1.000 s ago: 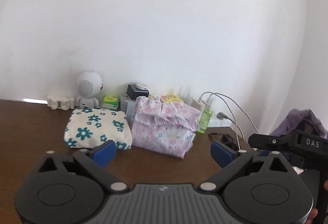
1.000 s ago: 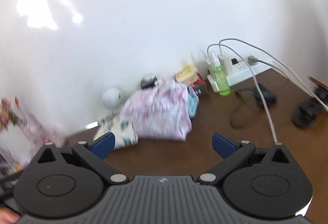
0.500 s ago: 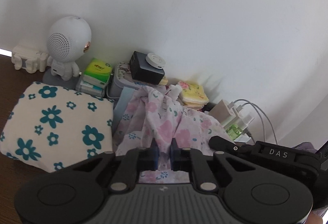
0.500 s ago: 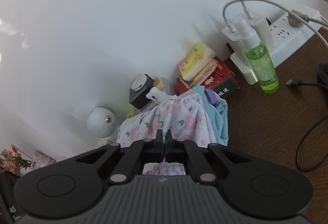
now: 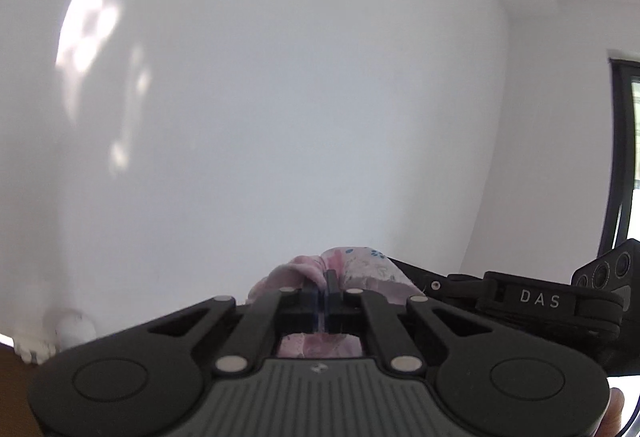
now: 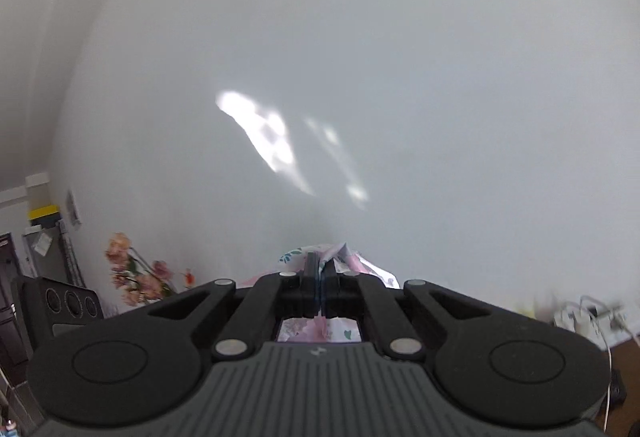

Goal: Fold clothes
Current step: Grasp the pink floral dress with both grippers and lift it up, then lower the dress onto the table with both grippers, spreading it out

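White wall (image 5: 280,97): I see it fill most of both wrist views, with pale patches of light (image 6: 260,133) on it.

Right gripper (image 6: 320,273): I see my right claw's jaws pressed together on a fold of the pink floral garment (image 6: 340,261); the cloth bunches up past the fingertips and shows again in the gap behind them. The same tool appears from the left wrist view, at the right edge, as a black body lettered "DAS".

Left gripper (image 5: 325,279): I see my left claw likewise clamped on the same garment (image 5: 360,265), whose pink cloth with small blue flowers rises in a hump just beyond the tips, against the wall.

Dark window frame (image 5: 620,157): at the far right of the left view.

Flowers (image 6: 136,269): pink and orange, low at the left of the right view.

Power strip with cables (image 6: 584,313): blurred, low right, above a strip of brown table (image 6: 624,357).

White figure (image 5: 74,329): blurred, low left in the left view.
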Available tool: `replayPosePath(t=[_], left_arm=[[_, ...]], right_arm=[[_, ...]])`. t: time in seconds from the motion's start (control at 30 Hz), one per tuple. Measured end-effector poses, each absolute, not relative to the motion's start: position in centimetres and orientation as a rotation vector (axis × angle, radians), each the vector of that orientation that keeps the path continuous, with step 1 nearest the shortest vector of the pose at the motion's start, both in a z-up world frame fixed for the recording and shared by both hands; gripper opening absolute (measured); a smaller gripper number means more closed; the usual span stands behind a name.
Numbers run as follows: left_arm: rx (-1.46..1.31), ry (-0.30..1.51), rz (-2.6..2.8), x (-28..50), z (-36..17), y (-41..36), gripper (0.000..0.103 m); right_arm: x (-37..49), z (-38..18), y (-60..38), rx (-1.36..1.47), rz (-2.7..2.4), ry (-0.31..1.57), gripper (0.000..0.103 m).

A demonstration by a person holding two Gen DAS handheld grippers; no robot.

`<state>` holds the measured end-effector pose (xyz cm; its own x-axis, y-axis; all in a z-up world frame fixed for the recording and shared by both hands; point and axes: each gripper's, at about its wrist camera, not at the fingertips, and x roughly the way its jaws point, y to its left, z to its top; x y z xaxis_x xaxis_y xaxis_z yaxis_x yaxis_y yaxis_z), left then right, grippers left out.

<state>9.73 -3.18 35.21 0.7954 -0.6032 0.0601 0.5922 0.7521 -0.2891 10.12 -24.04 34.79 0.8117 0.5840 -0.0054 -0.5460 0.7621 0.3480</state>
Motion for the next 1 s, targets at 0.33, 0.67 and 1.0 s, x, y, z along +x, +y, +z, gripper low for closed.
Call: replayPosePath(t=[0.33,0.67,1.0], left_arm=[[-0.123,-0.252,-0.615,-10.7,47.2,-1.2,0.001],[-0.097,-0.049,-0.504,-3.5,43.7,-2.3,0.001],[-0.09,0.636,-0.414,13.2,19.4,2.0,0.045]], right_arm=[[-10.1,49.1,-23.5,0.185,0.679,-0.206,0.0],[-0.5,45.9,-23.4,0.283,0.676,0.025,0.0],[20.3,22.3,-25.2,0.186,0.241,0.644,0.057]])
